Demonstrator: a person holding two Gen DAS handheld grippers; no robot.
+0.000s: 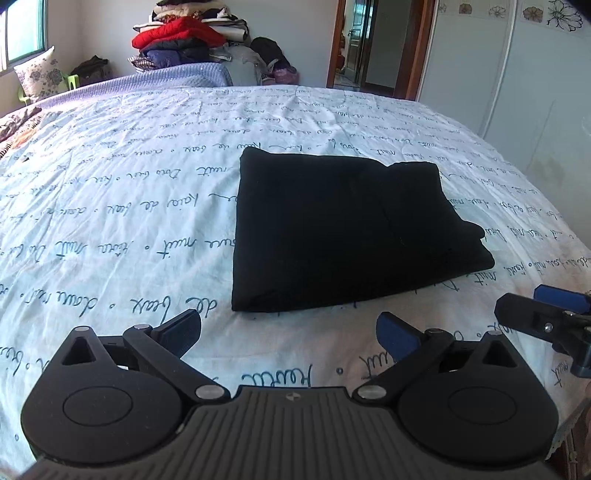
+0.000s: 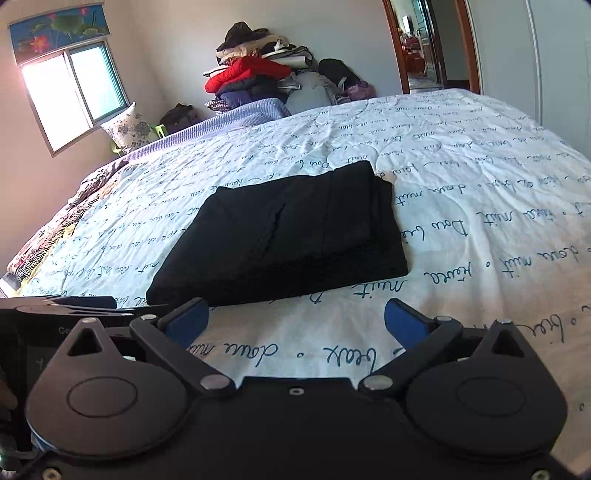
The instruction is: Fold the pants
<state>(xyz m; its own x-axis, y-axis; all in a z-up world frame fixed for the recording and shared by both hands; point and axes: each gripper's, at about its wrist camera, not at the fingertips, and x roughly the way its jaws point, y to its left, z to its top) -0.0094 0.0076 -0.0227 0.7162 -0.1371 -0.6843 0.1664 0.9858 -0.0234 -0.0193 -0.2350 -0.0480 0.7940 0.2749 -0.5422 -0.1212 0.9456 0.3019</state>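
The black pants [image 1: 343, 232] lie folded into a compact rectangle on the white bedspread with blue script [image 1: 110, 221]. They also show in the right wrist view [image 2: 288, 236]. My left gripper [image 1: 291, 332] is open and empty, held just short of the pants' near edge. My right gripper [image 2: 295, 321] is open and empty, also just short of that near edge. The right gripper's tip shows at the right edge of the left wrist view [image 1: 546, 314]. Neither gripper touches the pants.
A pile of clothes with a red jacket [image 1: 181, 33] stands beyond the bed's far side. A floral pillow [image 1: 38, 74] leans by the window. A doorway [image 1: 373, 44] is at the back right. A patterned blanket [image 2: 55, 236] lies on the bed's left.
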